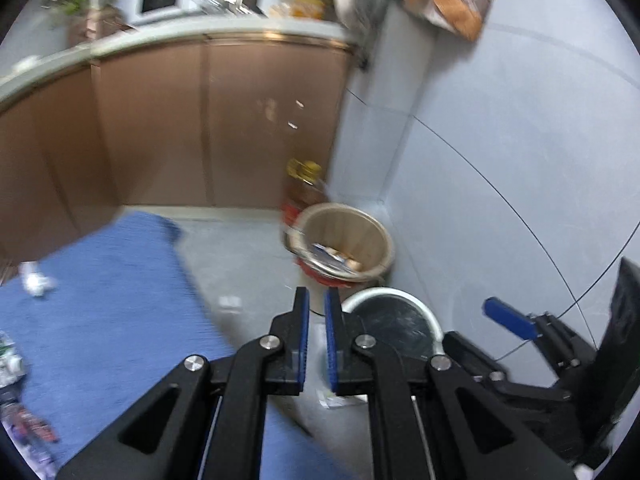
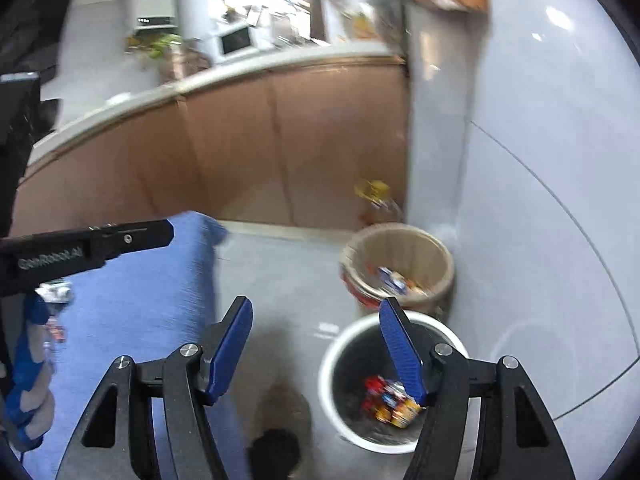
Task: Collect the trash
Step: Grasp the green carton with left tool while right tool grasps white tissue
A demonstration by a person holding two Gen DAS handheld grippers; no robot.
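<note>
My right gripper [image 2: 316,304] stands open over the floor with nothing between its blue fingers. Just below its right finger, a white-rimmed bin [image 2: 344,344] holds a colourful red and yellow wrapper [image 2: 390,404]. A beige bin [image 2: 400,240] with several scraps inside stands behind it, in the corner. My left gripper [image 1: 316,296] is shut and empty, its pads nearly touching, above the near edge of the white-rimmed bin [image 1: 432,320]. On the blue mat [image 1: 100,320] lie a crumpled white paper [image 1: 36,280] and colourful wrappers [image 1: 24,432].
Brown cabinet doors [image 1: 160,120] under a cluttered counter run along the back. A grey wall [image 1: 500,160] closes the right side. A yellow-capped bottle [image 1: 304,172] stands behind the beige bin [image 1: 344,216]. A paper scrap [image 1: 332,400] lies on the floor. A dark object [image 2: 276,452] sits at the bottom edge.
</note>
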